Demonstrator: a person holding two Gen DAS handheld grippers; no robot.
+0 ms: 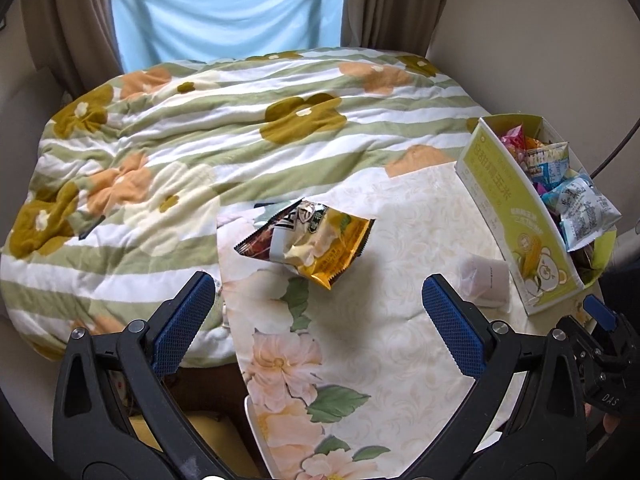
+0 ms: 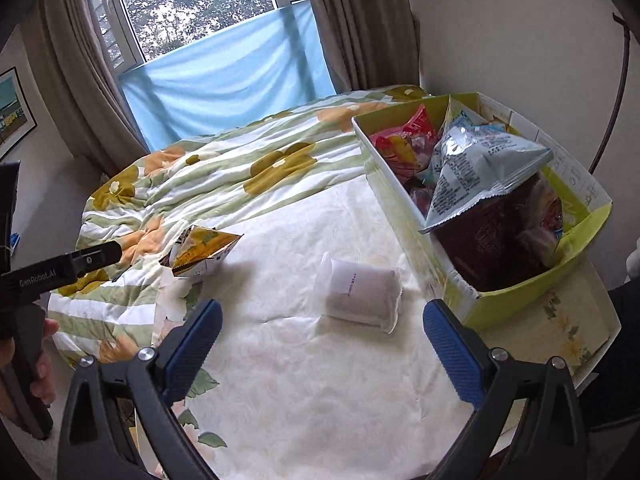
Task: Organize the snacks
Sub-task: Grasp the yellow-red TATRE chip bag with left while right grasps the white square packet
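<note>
The bed with the flowered quilt [image 1: 192, 140] fills the far half of both views, below a window with brown curtains and a blue cloth [image 2: 224, 88]; in front of it lies the surface [image 2: 320, 380], covered by a pale cloth with printed flowers. On the right side of this surface stands the green and white snack box [image 2: 528, 280], open at the top and already heaped with packets, one silver-blue bag lying over the others. Two snacks are not yet in it. The gold and brown packets [image 1: 308, 236] lie together at the far left edge of the surface, partly on the quilt, straight ahead of my left claw [image 1: 320, 320] and well apart from the box. The small white packet [image 2: 360, 296] lies just beside the box wall, ahead of my right claw [image 2: 324, 340] and a little to its right; its long axis runs across the gap between my fingers, slightly slanted. Both claws are spread wide and hold nothing. I judge the right claw is nearer to the white packet, so it should go forward and close over its short side, and then lift it to the box on the right.
</note>
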